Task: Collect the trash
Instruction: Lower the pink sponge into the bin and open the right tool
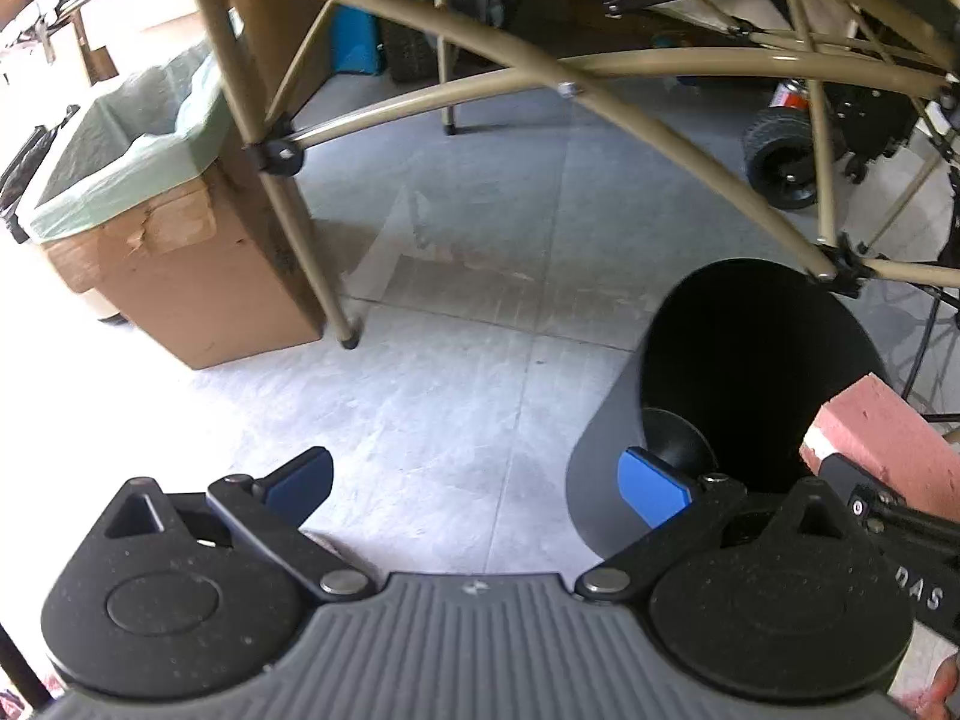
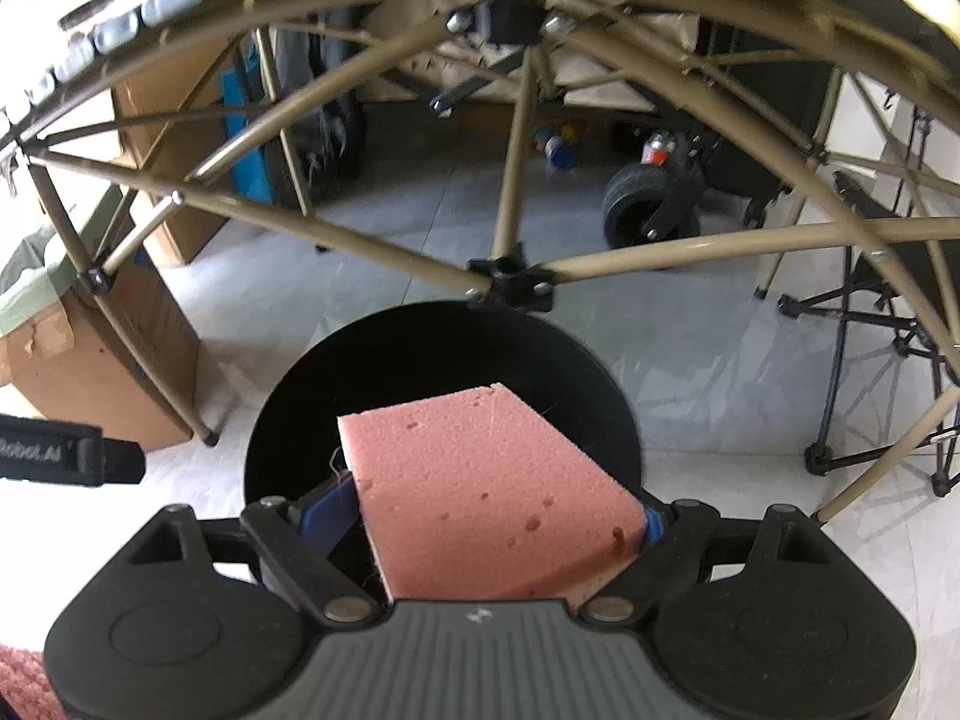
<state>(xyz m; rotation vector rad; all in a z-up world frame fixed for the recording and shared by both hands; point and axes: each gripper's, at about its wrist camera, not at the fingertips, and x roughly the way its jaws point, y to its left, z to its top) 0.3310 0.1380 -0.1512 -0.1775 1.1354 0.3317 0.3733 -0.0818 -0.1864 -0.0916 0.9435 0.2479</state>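
Observation:
My right gripper (image 2: 489,516) is shut on a pink sponge (image 2: 480,480), its blue pads pressed against both sides. The sponge hangs right above the open mouth of a round black trash bin (image 2: 444,348) on the floor. In the left wrist view the same black bin (image 1: 750,372) stands at the right, and the pink sponge (image 1: 888,438) pokes in from the right edge over its rim. My left gripper (image 1: 480,486) is open with nothing between its blue pads (image 1: 654,483), just left of the bin above the grey floor.
A folding table's tan metal frame (image 1: 540,72) crosses overhead, with one leg (image 1: 300,228) near a cardboard box lined with a green bag (image 1: 138,180). A black wheel (image 2: 648,204) and cans sit further back. A folded black stand (image 2: 870,360) is at the right.

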